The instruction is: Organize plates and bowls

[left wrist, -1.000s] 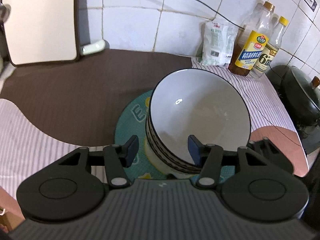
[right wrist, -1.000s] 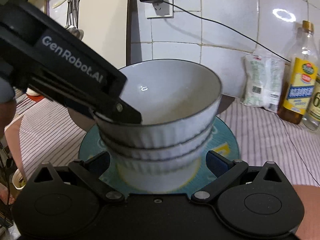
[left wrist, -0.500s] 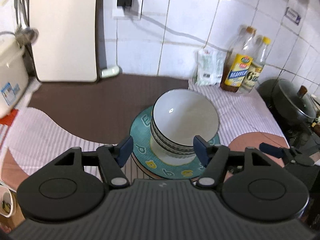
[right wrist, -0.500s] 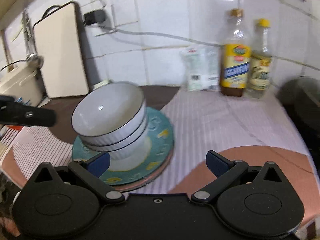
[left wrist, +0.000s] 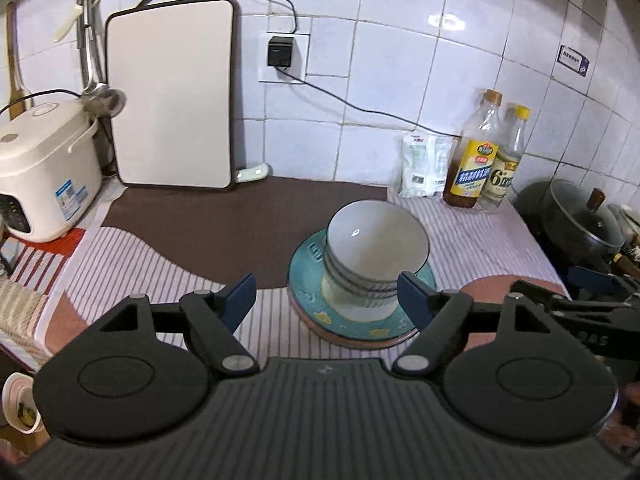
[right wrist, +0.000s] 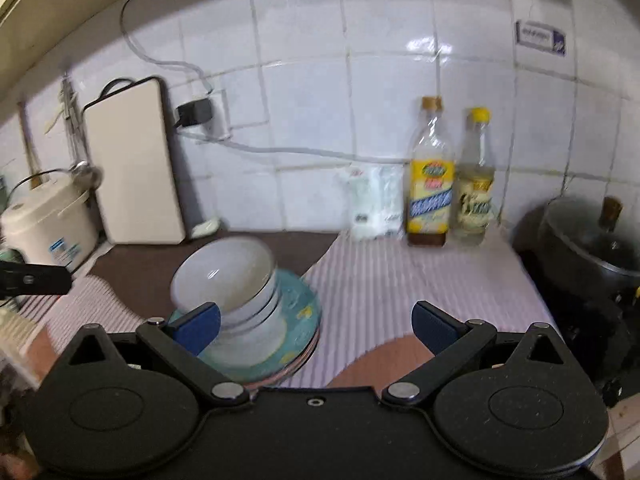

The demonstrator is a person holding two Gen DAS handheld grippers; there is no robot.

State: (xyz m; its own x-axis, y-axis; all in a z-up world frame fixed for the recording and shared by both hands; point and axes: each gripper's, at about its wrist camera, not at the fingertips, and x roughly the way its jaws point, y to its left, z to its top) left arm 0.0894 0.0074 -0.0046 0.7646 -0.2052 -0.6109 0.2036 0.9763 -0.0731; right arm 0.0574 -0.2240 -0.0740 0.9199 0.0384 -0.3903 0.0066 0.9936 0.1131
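Note:
A stack of white bowls with dark rims stands on a teal plate, which lies on a pinkish plate beneath it. The stack also shows in the right wrist view, blurred, on the teal plate. My left gripper is open and empty, pulled back above the counter, with the stack beyond its fingers. My right gripper is open and empty, to the right of the stack. The right gripper's body shows at the right edge of the left wrist view.
A white cutting board leans on the tiled wall. A rice cooker stands at the left. Two bottles and a white bag stand at the back right. A black pot sits at the right. A striped cloth covers the counter.
Both grippers have pulled back and up from the bowl stack. The left gripper let go of the top bowl's rim; the stack now stands alone on the plates.

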